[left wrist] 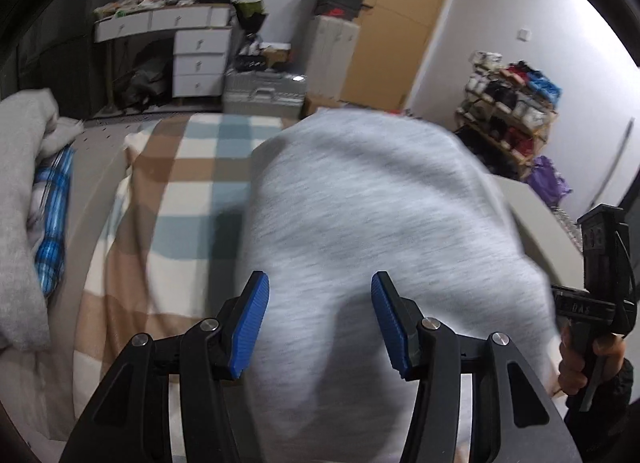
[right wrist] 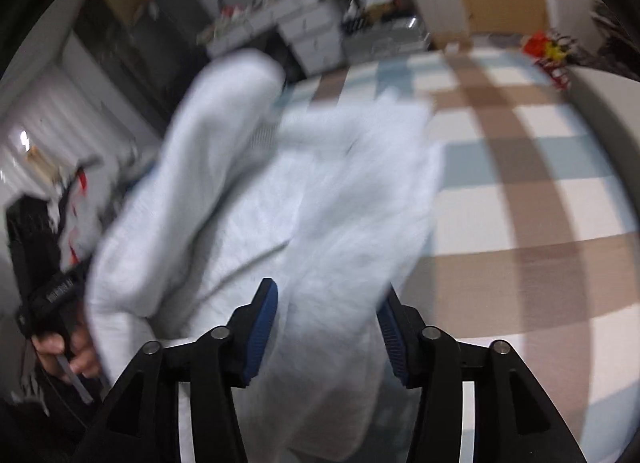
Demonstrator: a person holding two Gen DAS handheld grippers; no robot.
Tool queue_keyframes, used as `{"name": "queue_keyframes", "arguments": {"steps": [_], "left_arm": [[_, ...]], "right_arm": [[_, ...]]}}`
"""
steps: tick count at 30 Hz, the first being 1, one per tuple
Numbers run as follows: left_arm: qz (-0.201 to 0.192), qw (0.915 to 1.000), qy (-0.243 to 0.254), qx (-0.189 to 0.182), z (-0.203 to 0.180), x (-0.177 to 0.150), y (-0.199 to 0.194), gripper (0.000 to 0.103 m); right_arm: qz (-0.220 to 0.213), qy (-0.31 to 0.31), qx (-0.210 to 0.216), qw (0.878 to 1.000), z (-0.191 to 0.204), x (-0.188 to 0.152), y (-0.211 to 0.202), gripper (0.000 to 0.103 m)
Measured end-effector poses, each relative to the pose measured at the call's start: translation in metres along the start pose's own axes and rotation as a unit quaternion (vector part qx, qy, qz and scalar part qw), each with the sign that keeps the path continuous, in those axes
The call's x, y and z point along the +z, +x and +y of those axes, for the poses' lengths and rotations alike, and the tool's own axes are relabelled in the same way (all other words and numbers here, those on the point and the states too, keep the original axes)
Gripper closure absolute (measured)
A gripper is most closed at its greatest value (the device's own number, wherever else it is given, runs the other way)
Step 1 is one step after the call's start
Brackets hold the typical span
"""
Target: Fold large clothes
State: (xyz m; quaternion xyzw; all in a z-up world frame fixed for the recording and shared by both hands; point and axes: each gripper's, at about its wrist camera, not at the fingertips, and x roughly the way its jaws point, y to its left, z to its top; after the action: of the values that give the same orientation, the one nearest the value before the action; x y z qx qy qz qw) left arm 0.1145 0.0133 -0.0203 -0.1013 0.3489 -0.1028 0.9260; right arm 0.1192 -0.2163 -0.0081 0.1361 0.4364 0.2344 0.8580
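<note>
A light grey sweatshirt [left wrist: 380, 203] lies bunched on the checked blanket [left wrist: 188, 167] on the bed. In the left wrist view my left gripper [left wrist: 320, 323] is open, its blue pads wide apart just above the near part of the garment. In the right wrist view the same sweatshirt [right wrist: 280, 203] is blurred and heaped; my right gripper [right wrist: 328, 327] is open, with cloth lying between its pads. The other gripper and the hand holding it show at the right edge of the left view [left wrist: 600, 303] and at the left edge of the right view [right wrist: 44, 287].
A pile of grey cloth and a blue plaid garment [left wrist: 52, 223] lies at the bed's left. Beyond the bed stand a white drawer desk [left wrist: 196, 59], a silver suitcase [left wrist: 264, 95], a wooden door [left wrist: 400, 19] and a shoe rack [left wrist: 508, 111].
</note>
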Motion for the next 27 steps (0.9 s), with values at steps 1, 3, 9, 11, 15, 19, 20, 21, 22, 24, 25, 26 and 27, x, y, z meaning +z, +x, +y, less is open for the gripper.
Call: {"name": "queue_keyframes", "arguments": {"steps": [1,3,9,11,15,19,20,21,22,24,25,26,27], "left_arm": [[-0.003,0.9999,0.008,-0.012,-0.009,0.003,-0.003,0.055],[-0.004,0.9986,0.028,-0.044,-0.025,0.012,-0.007,0.055],[0.033,0.9912,0.089,-0.092,-0.081,0.036,0.012,0.035],[0.076,0.9902,0.109,-0.042,-0.097,0.038,0.040,0.035],[0.115,0.9835,0.134,0.040,-0.106,0.032,0.073,0.035],[0.104,0.9738,0.179,0.095,-0.119,0.024,0.087,0.035],[0.096,0.9683,0.201,0.113,-0.121,0.018,0.090,0.035],[0.093,0.9604,0.227,0.133,-0.123,0.012,0.095,0.037],[0.090,0.9541,0.244,0.149,-0.125,0.009,0.099,0.041],[0.082,0.9469,0.259,0.172,-0.122,0.006,0.102,0.047],[0.078,0.9482,0.252,0.176,-0.118,0.007,0.101,0.053],[0.077,0.9495,0.247,0.178,-0.117,0.010,0.098,0.061],[0.075,0.9511,0.240,0.180,-0.112,0.013,0.094,0.064]], "right_arm": [[-0.009,0.009,0.009,1.000,-0.005,-0.002,-0.006,0.051],[-0.007,0.020,0.021,1.000,-0.012,-0.004,-0.004,0.051],[-0.012,0.060,0.068,0.996,-0.014,-0.011,0.026,0.066],[-0.025,0.059,0.066,0.996,-0.008,-0.008,0.030,0.069],[-0.055,0.053,0.055,0.996,-0.003,-0.010,0.018,0.072],[-0.089,0.056,0.061,0.993,-0.006,-0.010,0.001,0.072],[-0.094,0.060,0.062,0.992,-0.008,-0.008,0.000,0.072],[-0.091,0.061,0.067,0.992,-0.010,-0.005,0.003,0.072],[-0.085,0.060,0.080,0.991,-0.011,-0.001,0.006,0.072],[-0.070,0.065,0.124,0.988,-0.015,0.003,0.016,0.075],[-0.055,0.072,0.136,0.986,-0.018,0.006,0.025,0.077],[-0.041,0.088,0.136,0.986,-0.022,0.007,0.034,0.084],[-0.031,0.101,0.142,0.984,-0.026,0.008,0.042,0.087]]}}
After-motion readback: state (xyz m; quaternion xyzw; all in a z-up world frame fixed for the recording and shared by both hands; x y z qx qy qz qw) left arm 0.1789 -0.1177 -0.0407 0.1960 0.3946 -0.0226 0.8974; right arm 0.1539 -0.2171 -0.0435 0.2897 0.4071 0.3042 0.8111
